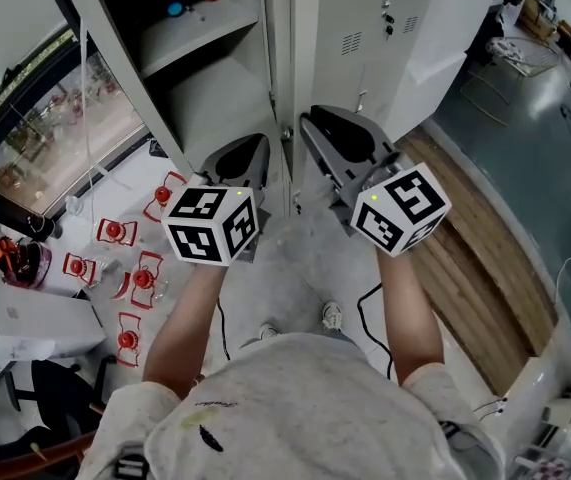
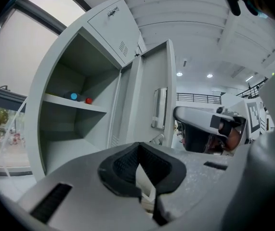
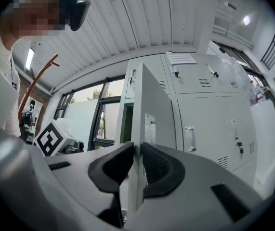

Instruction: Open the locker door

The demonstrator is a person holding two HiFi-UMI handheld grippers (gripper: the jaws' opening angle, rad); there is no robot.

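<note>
The grey locker door (image 3: 152, 105) stands partly open, edge-on towards me, with its handle (image 2: 159, 108) on the outer face. My right gripper (image 3: 137, 150) is shut on the door's free edge, one black pad on each side of the sheet. From the head view it (image 1: 340, 138) sits just right of the door edge (image 1: 283, 58). My left gripper (image 2: 138, 153) is shut with its pad tips together and nothing between them. It (image 1: 240, 160) hovers in front of the open compartment (image 1: 195, 68). On the compartment's shelf (image 2: 65, 101) lie a blue object (image 2: 73, 96) and a red one (image 2: 88, 100).
More closed lockers (image 3: 209, 119) stand to the right of the open one. Several red-and-white items (image 1: 115, 268) lie on the floor at my left, near a large window (image 1: 55, 138). A wooden floor strip (image 1: 485, 258) runs along the right. A cable (image 1: 365, 303) lies by my feet.
</note>
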